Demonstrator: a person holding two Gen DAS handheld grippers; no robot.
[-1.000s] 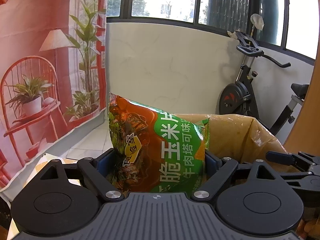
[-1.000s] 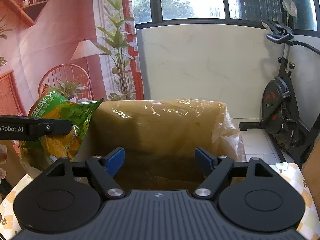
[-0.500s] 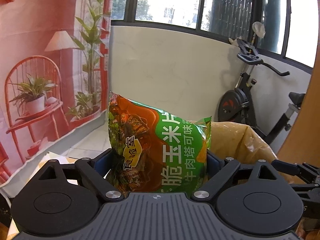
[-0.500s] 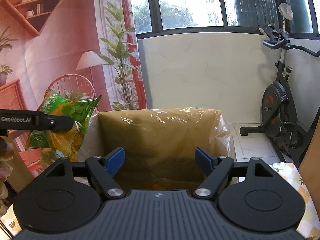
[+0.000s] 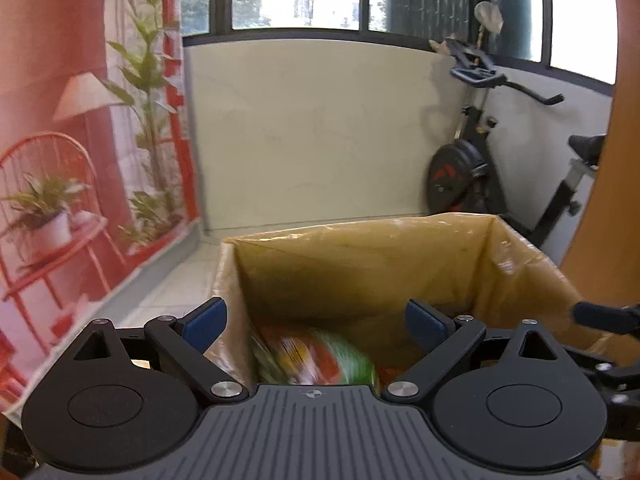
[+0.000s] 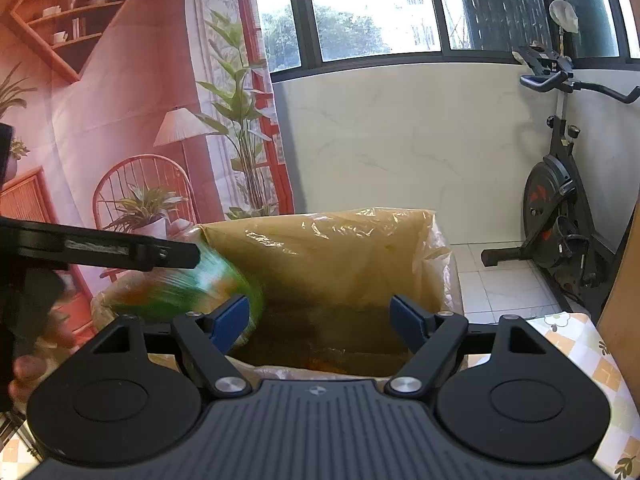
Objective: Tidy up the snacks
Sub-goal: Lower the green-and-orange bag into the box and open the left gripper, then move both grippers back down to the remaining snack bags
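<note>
A green and orange chip bag (image 5: 316,360) is blurred with motion below my left gripper (image 5: 316,322), inside the plastic-lined cardboard box (image 5: 360,256). The left gripper is open and empty above the box's near left corner. In the right wrist view the same bag (image 6: 192,292) is a green blur just under the left gripper's finger (image 6: 120,250), at the box's left rim. My right gripper (image 6: 320,320) is open and empty, in front of the box (image 6: 340,252) opening.
An exercise bike (image 6: 560,200) stands at the right by the white wall. A printed red backdrop (image 6: 100,120) hangs at the left. A checked tablecloth (image 6: 580,344) shows at the right under the box. Orange snacks lie at the box's bottom.
My left gripper has opened and let go of the chip bag, which is dropping into the box. The left gripper has moved over the box. The right gripper stayed open.
</note>
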